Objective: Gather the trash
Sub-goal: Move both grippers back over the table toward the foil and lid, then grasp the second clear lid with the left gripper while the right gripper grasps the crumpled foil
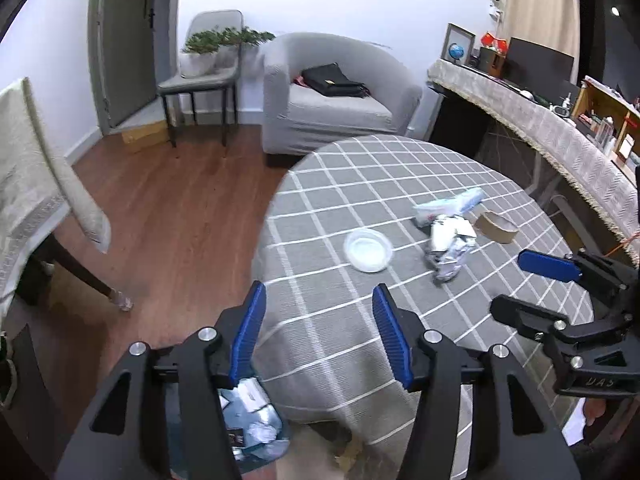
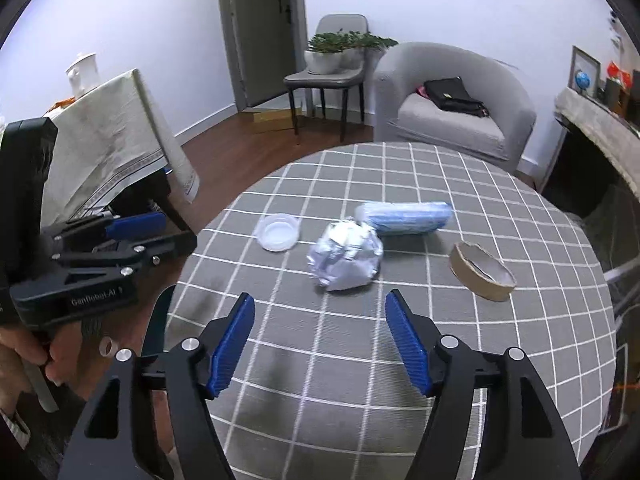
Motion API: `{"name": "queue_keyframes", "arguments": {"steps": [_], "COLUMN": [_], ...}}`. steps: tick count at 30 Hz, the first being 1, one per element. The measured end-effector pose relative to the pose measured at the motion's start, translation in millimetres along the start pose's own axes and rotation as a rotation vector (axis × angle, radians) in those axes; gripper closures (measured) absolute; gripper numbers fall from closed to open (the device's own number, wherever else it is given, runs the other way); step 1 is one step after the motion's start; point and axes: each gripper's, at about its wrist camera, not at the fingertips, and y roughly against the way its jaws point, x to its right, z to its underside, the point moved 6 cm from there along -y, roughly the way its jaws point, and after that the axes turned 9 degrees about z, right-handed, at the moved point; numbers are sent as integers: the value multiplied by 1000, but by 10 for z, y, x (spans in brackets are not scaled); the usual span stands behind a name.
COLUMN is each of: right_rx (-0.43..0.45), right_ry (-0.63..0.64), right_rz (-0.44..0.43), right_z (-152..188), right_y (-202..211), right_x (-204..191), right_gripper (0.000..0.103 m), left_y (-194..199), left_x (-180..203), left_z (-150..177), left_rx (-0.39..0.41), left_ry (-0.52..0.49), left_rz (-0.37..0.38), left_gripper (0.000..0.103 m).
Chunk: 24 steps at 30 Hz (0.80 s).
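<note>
- On the round counter (image 2: 520,360) with the grey checked cloth: four bits of trash left, bunched toward the far middle, all lying loose and untouched.
- Clear plastic lid (image 2: 279,232) farthest left, crumpled foil-and-paper ball (image 2: 346,258) in the middle, blue-and-white wrapped packet (image 2: 406,216) just behind the ball and touching it, cardboard tape ring (image 2: 482,270) off to the right, apart from the rest.
- Below the counter's near-left edge, seen in the left wrist view: a trash bin (image 1: 256,420) already holding crumpled paper and wrappers, probably set there for a short carry from counter to bin.
- Left hand-held gripper (image 1: 320,340): jaws apart, nothing between the blue pads, hanging over the counter's edge above the bin; likely empty from a drop, though that is only a guess from its place.
- Right hand-held gripper (image 2: 320,344): jaws spread wide, empty, tilted down over the near side of the counter and aimed at the ball, well short of touching it.
- Ball most likely next pick: nearest, dead ahead, soft enough to squeeze.
- Risk: nudging the packet resting against it.
</note>
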Motion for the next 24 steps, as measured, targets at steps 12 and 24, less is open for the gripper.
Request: {"name": "queue_keyframes", "arguments": {"steps": [12,24], "right_rx": [-59,-99], "right_ry": [-10,-37], "right_rz": [-12,-23], "right_z": [20,49], "right_y": [-223,-372], "right_x": [88,134], "right_gripper": [30,30], "left_y": [-560,-845], "left_x": [159,128], "left_z": [-161,-230], "left_rx": [-62,-96], "left_ry": [-66,-75], "left_rz": [13,13], "left_gripper": [44,61]}}
